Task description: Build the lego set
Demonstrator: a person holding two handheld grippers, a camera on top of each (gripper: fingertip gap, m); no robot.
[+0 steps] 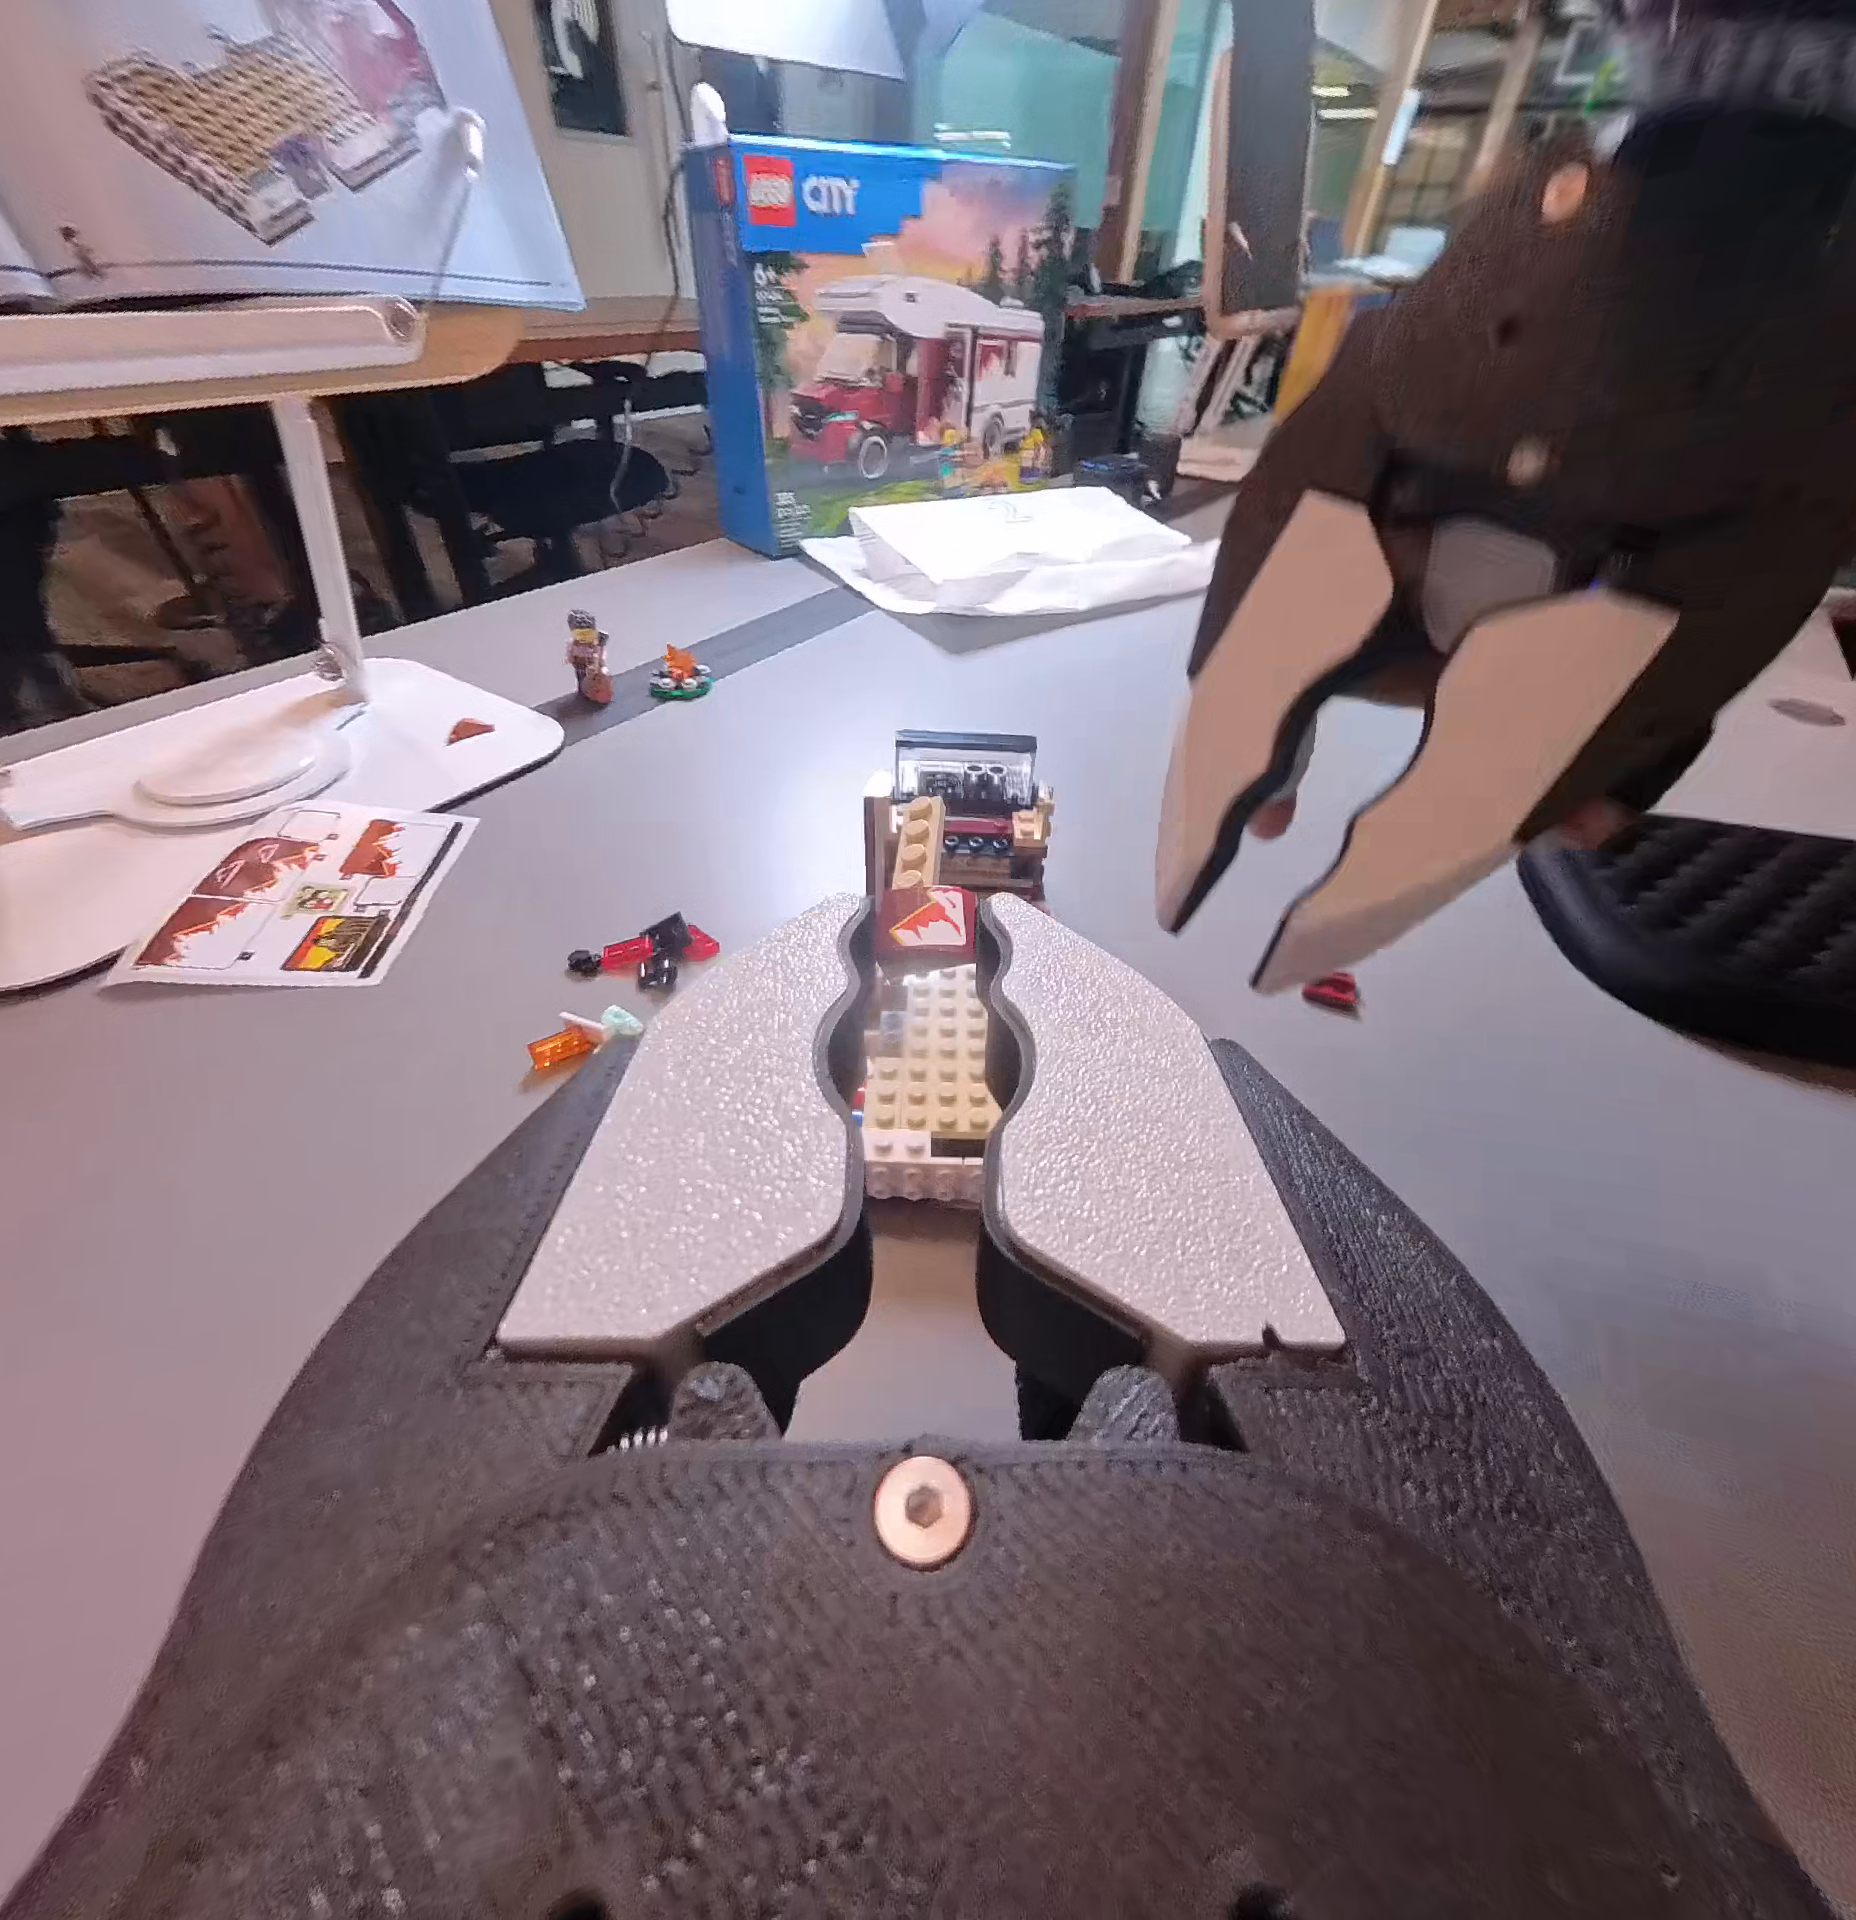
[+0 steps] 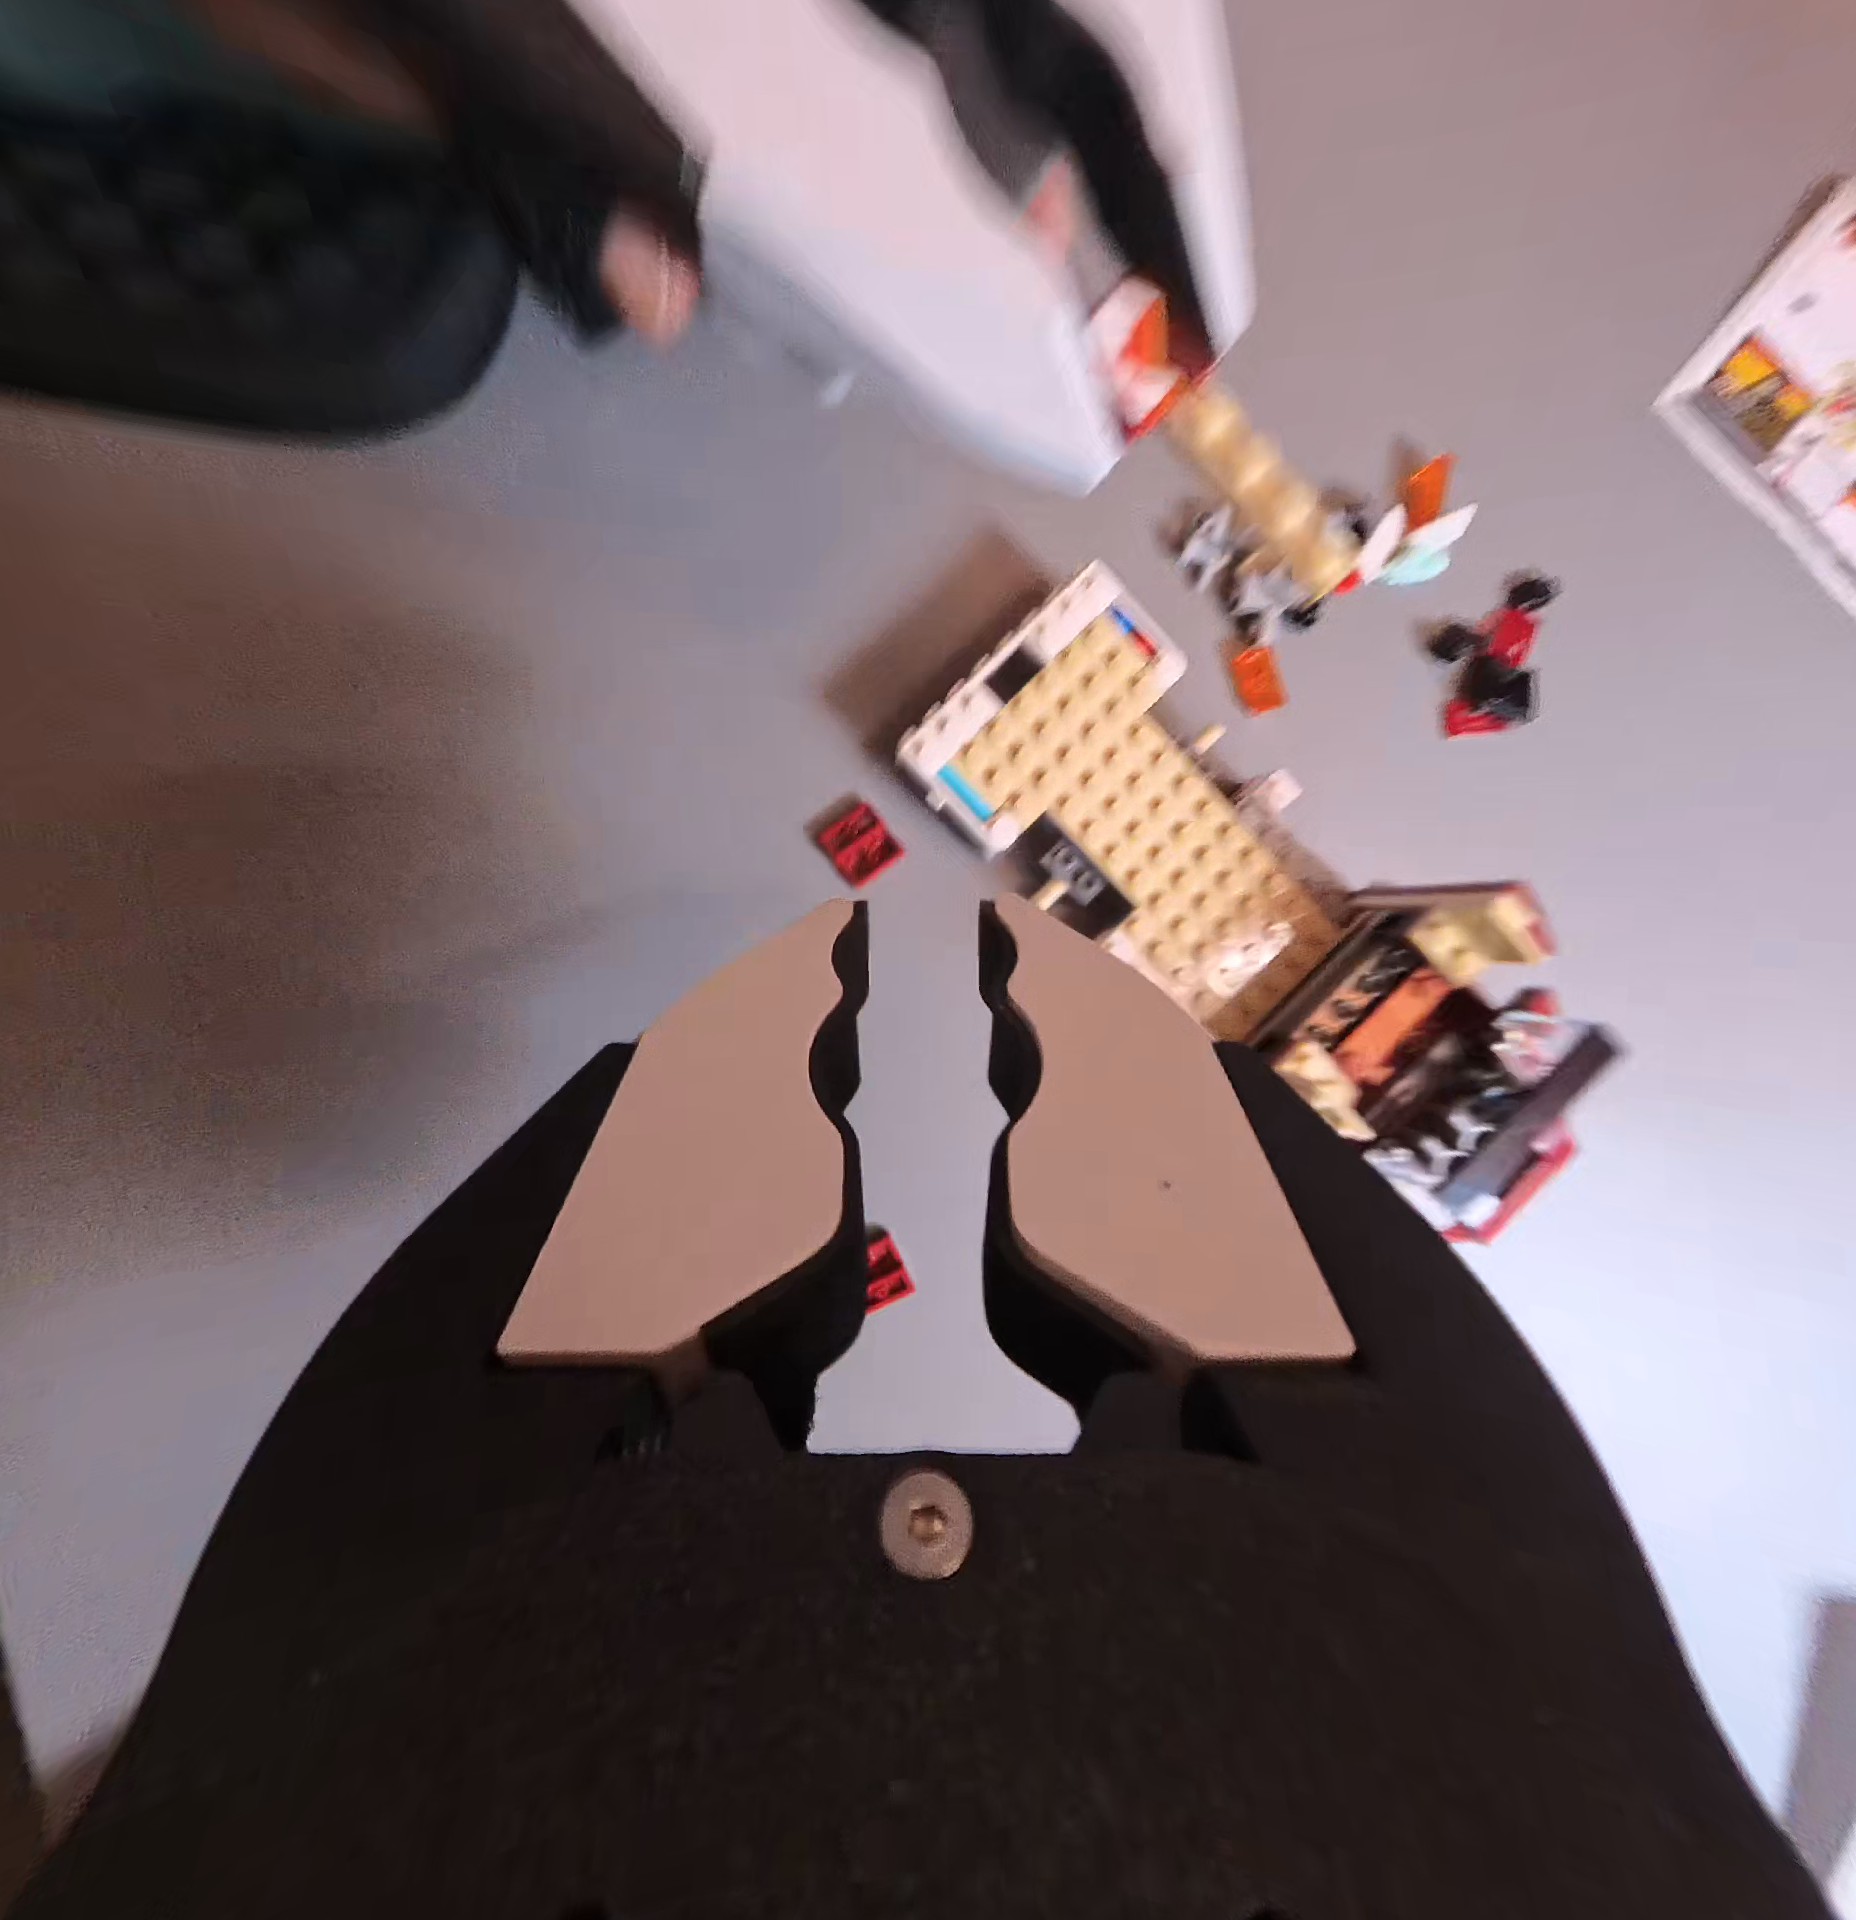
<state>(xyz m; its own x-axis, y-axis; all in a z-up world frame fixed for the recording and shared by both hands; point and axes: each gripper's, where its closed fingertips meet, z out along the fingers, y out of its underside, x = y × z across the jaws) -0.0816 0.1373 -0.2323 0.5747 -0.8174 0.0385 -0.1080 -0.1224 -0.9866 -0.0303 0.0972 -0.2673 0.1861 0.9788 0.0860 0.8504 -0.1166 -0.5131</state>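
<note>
Left hand-held gripper (image 1: pixel 922 914) is held level over the grey surface (image 1: pixel 280 1195). Its fingers are closed around a small piece made of a tan plate and a dark red tile (image 1: pixel 929 894), probably to keep it ready for pressing on. The half-built camper (image 2: pixel 1111 790) is seen on the surface under and just ahead of it. The right hand-held gripper (image 2: pixel 922 914) is held open and empty above the surface, with a small red piece (image 2: pixel 854 840) just beyond its tips, likely the next pick.
</note>
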